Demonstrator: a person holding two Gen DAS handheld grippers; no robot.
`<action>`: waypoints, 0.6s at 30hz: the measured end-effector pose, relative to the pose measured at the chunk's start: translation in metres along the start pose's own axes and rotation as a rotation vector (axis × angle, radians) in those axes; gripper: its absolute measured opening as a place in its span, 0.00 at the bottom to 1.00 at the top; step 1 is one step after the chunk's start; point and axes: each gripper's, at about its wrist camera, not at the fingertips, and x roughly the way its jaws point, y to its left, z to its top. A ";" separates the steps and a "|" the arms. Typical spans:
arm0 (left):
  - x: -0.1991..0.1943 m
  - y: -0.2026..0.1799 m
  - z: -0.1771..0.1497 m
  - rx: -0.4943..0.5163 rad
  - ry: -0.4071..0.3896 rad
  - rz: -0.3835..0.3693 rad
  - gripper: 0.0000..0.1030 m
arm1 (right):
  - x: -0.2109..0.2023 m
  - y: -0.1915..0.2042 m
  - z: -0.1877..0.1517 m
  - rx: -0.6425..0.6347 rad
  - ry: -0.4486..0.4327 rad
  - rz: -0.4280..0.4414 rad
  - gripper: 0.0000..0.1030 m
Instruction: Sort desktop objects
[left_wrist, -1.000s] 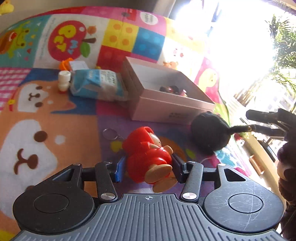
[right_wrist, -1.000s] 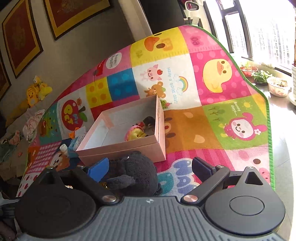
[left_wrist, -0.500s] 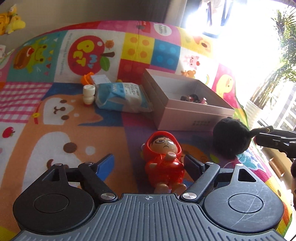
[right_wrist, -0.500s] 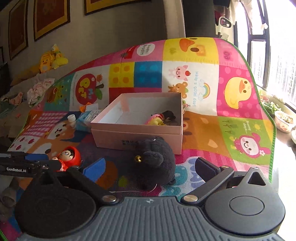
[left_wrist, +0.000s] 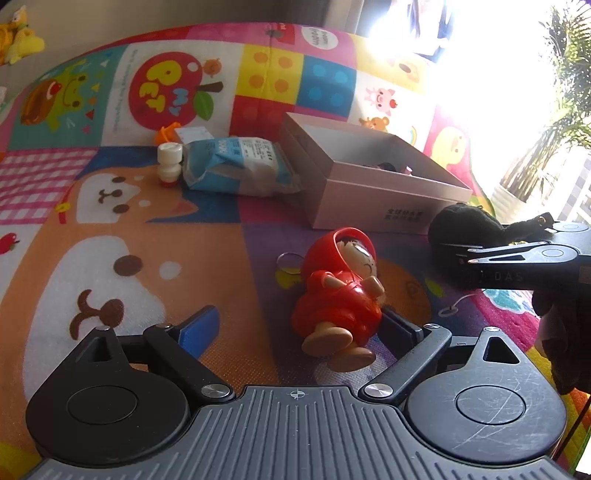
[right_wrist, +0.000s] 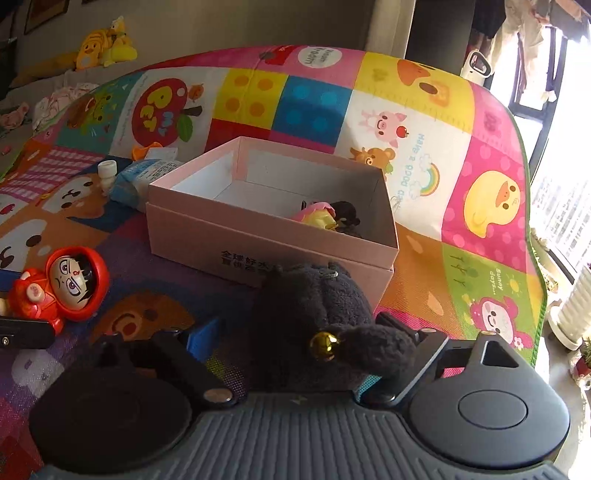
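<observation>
While the left tongs (left_wrist: 299, 325) have just been opening off the hard red doll (left_wrist: 341, 295), the right tongs (right_wrist: 306, 332) have been closing, not yet gripping, round the soft black plush (right_wrist: 314, 314) (squashy, so take its body).

1. Mat (left_wrist: 155, 258): multicoloured cartoon-animal squares.
2. Box (right_wrist: 207, 236): pale pink outside, white inside.
3. Doll (left_wrist: 340, 295): red hooded suit.
4. Plush toy (right_wrist: 314, 306): black, with gold bell.
5. Packet (left_wrist: 236, 166): blue and white.

A home, most likely a living or play room. A bright children's play mat (right_wrist: 424, 155) with cartoon animals covers the floor, yellow stuffed toys (right_wrist: 105, 42) lie by the wall, and potted plants (left_wrist: 546, 155) stand at a tall sunlit window (right_wrist: 569, 177).
</observation>
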 end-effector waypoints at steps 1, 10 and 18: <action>0.000 0.000 0.000 0.001 -0.001 0.000 0.94 | -0.002 0.000 0.001 0.001 -0.007 -0.003 0.67; 0.002 -0.005 0.000 0.020 0.005 0.010 0.96 | -0.048 -0.010 -0.002 0.141 0.020 0.262 0.63; 0.001 -0.009 0.000 0.038 0.011 0.021 0.97 | -0.060 -0.006 -0.014 0.117 0.035 0.246 0.63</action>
